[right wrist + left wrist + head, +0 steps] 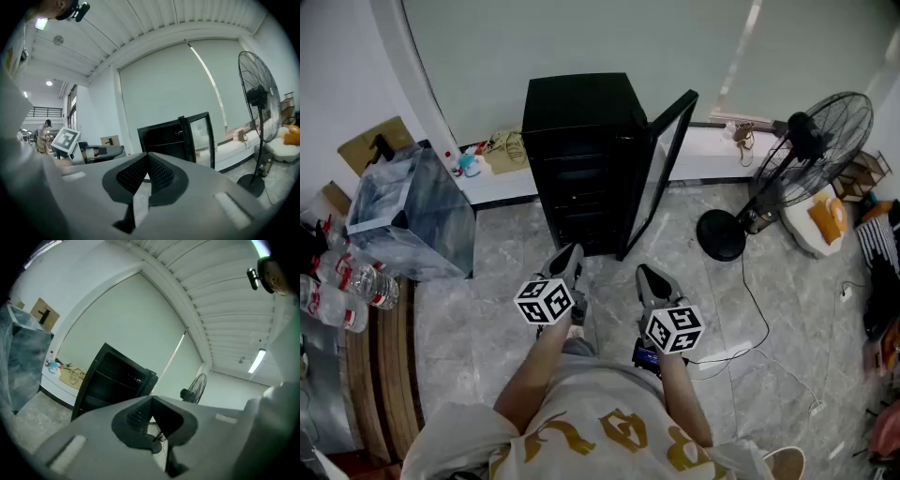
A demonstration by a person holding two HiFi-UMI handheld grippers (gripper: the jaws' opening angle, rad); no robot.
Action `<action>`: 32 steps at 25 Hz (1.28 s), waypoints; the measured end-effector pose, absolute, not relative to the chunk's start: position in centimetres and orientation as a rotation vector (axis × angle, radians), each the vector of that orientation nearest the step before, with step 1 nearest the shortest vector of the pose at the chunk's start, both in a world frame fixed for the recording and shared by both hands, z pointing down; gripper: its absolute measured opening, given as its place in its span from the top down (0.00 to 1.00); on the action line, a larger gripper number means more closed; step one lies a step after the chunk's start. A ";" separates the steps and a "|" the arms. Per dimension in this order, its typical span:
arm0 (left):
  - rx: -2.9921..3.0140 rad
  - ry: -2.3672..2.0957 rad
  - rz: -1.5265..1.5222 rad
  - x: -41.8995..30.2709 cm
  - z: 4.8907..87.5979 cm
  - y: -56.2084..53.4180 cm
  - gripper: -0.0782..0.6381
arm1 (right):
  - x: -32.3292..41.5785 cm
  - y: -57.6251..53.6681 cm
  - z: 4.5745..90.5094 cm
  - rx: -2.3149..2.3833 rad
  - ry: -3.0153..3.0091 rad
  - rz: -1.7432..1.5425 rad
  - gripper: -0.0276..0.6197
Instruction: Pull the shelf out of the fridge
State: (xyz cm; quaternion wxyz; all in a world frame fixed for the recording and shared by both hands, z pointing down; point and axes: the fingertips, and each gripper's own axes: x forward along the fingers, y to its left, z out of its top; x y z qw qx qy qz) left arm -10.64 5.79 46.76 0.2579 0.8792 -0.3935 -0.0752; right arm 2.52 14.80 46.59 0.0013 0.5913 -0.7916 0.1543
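Note:
A black fridge (581, 159) stands on the marble floor against a white ledge, its glass door (664, 169) swung open to the right. Inside, dark shelves (581, 202) sit one above the other, all pushed in. My left gripper (569, 255) and right gripper (645, 275) hover side by side in front of the person, short of the fridge, touching nothing. Both are shut and empty. In the left gripper view the left gripper (151, 398) points at the fridge (112, 380). From the right gripper (148, 154) I see the fridge (164, 138) and its door (201, 136).
A standing fan (811, 150) with a round base (720, 234) is right of the door, its cable (759, 319) trailing over the floor. A clear plastic bin (412, 211) and water bottles (356, 277) are at the left. A bag (506, 150) lies on the ledge.

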 end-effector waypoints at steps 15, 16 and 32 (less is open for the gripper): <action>2.130 -0.969 -0.596 -10.2 46.0 4.1 0.58 | 6.6 14.4 48.2 1.890 -2.386 0.487 0.88; 2.110 -0.965 -0.620 -10.1 46.3 3.7 0.58 | 6.8 14.1 48.4 1.893 -2.385 0.492 0.88; 1.904 -0.851 -0.606 1.3 52.9 -15.9 0.58 | 14.0 -5.4 51.1 1.793 -2.357 0.553 0.87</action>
